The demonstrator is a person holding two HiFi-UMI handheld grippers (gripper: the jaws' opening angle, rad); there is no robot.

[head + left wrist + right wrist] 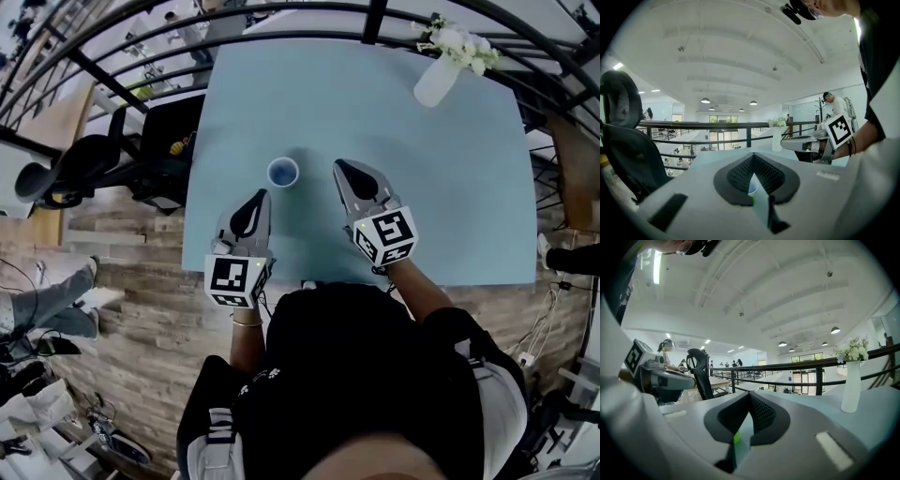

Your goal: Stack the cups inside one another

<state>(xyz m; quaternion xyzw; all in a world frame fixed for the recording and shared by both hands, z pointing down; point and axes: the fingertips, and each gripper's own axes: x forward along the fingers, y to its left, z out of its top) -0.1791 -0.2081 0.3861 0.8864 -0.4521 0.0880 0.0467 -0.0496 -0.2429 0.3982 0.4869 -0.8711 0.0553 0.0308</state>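
A pale blue surface (450, 187) is set against a black metal railing (281, 14) at the edge of an upper level (a lower floor with desks and distant people is glimpsed through the bars). The floor (141, 309) beside it is laid in grey-brown wood planks. A black mesh office chair (89, 164) is placed just off the left end. A white vase of pale flowers (437, 82) is stood near the far right corner. Overhead, a white ceiling (740, 56) crossed by curved beams is seen, from which round pendant lamps (706, 100) are hung. Tall glazed panels (719, 123) at the far end are lit by daylight.
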